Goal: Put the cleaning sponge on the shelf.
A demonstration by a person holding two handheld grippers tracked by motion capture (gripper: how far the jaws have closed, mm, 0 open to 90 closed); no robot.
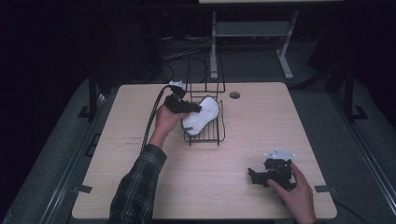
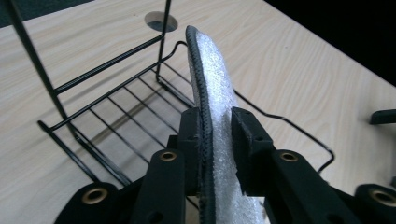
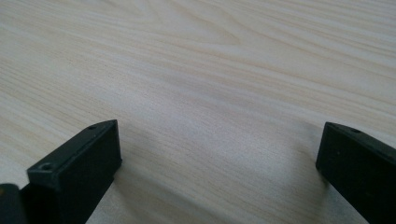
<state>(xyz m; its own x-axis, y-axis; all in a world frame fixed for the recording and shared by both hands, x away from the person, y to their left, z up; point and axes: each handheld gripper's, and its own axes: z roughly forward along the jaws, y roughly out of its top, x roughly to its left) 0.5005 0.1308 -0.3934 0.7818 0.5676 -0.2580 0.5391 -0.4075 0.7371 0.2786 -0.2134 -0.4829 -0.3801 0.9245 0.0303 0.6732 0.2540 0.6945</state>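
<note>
Left gripper (image 1: 195, 108) has the white insole (image 1: 201, 115) between its jaws, over the black wire rack (image 1: 219, 135) at table centre. In the left gripper view the insole (image 2: 212, 93) stands on edge, dark stitched rim to the left, silvery face to the right. Left pad looks to be against the rim; on the right I can't tell whether the pad presses the face or stands just off it, so firm grip or slack is not clear. Long axis in the high view runs from lower left, at the rack's near left corner, up right toward the rack's tall back frame; the wider end is the far one, the narrower end sits low beside the hand (image 1: 164, 122). In the gripper view it points away along the jaws, toward the round hole (image 2: 160, 21) in the table (image 1: 261, 121). The rack's back uprights stand just beyond the far end; its floor wires lie under and left of the insole. Right gripper (image 1: 254, 176) rests on the table near the right front corner, well apart from the rack, jaws wide with bare wood between them (image 3: 215, 140).
</note>
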